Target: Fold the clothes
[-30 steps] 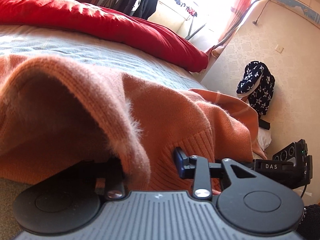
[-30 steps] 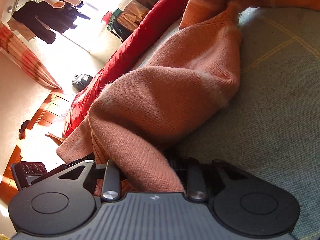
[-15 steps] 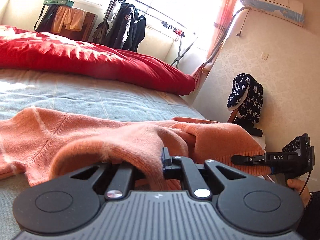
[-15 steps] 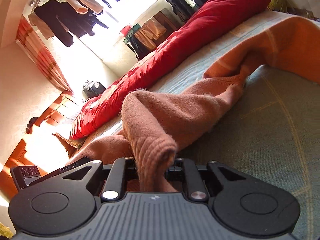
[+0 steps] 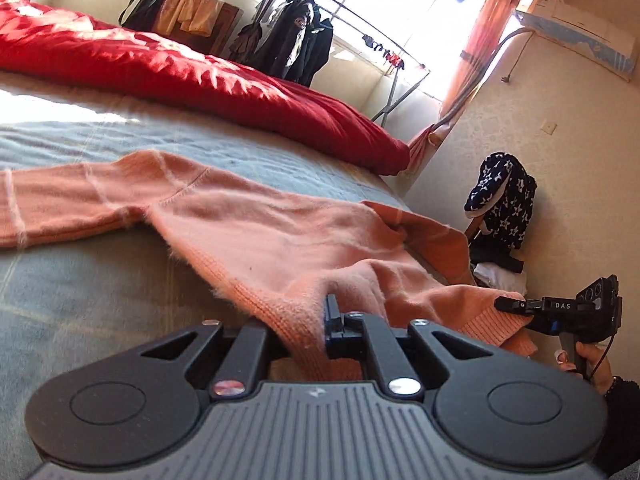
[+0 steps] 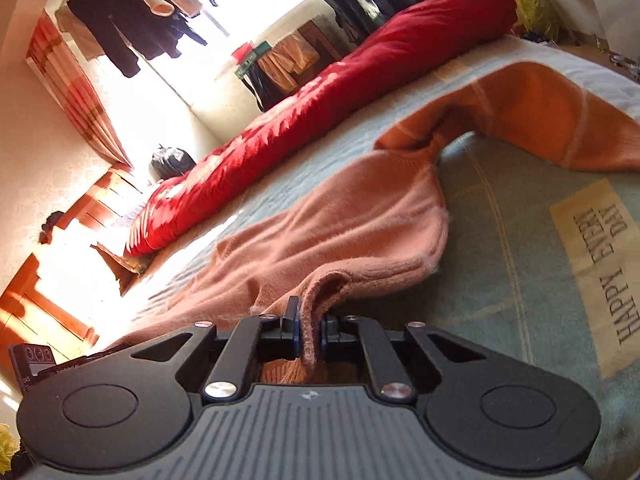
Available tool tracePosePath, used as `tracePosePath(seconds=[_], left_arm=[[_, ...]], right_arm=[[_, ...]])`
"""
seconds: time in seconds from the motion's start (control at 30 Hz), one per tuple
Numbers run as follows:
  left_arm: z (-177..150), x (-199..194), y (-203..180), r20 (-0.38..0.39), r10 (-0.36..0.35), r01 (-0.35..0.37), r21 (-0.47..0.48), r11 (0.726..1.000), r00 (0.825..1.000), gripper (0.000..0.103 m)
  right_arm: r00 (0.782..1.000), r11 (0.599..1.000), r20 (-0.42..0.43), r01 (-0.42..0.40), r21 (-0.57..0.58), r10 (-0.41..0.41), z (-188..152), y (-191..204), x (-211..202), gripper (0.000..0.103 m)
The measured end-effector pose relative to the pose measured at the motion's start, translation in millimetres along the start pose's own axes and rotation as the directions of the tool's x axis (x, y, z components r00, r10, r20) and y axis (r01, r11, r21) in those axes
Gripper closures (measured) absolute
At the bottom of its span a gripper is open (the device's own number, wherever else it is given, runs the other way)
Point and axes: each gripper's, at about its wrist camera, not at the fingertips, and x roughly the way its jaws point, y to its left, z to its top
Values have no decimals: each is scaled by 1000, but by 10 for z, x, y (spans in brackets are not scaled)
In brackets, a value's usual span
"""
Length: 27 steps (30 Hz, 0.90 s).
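Orange knit, fuzzy and ribbed at the hem, now lies spread low across the grey-green bed cover (image 5: 100,280), where a second ago the sweater (image 5: 256,236) was bunched up high in front of both cameras. One sweater, two grippers: the left gripper (image 5: 320,332) pinches a fold of the hem between its black fingers, and the right gripper (image 6: 308,336) is pressed together on another stretch of the same edge. In the left wrist view the right gripper (image 5: 516,305) also shows, its tip clamped on the hem's far corner at the bed's edge, with the person's hand (image 5: 592,364) on its handle. One sleeve (image 5: 52,208) stretches out flat; the other (image 6: 540,120) lies angled toward the red duvet (image 5: 200,76), a single long, shiny roll along the far side. A printed label (image 6: 596,276) on the cover reads "HAPPY EVERY DAY". Dark clothes hang on a rail (image 5: 296,48) by the bright window.
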Motion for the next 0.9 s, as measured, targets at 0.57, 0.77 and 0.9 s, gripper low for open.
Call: tracePosePath(seconds=[0.57, 0.77, 0.9], left_arm=[[-635, 263, 399, -67, -66, 52, -199, 979, 996, 88], [-309, -46, 257, 16, -106, 107, -169, 980, 994, 99], [-62, -295, 93, 43, -135, 139, -128, 982, 990, 99]], right_arm=[[997, 983, -49, -46, 178, 55, -678, -583, 288, 86], [992, 985, -12, -123, 121, 125, -494, -298, 74, 94], [983, 981, 10, -183, 64, 183, -269, -13, -194, 94]])
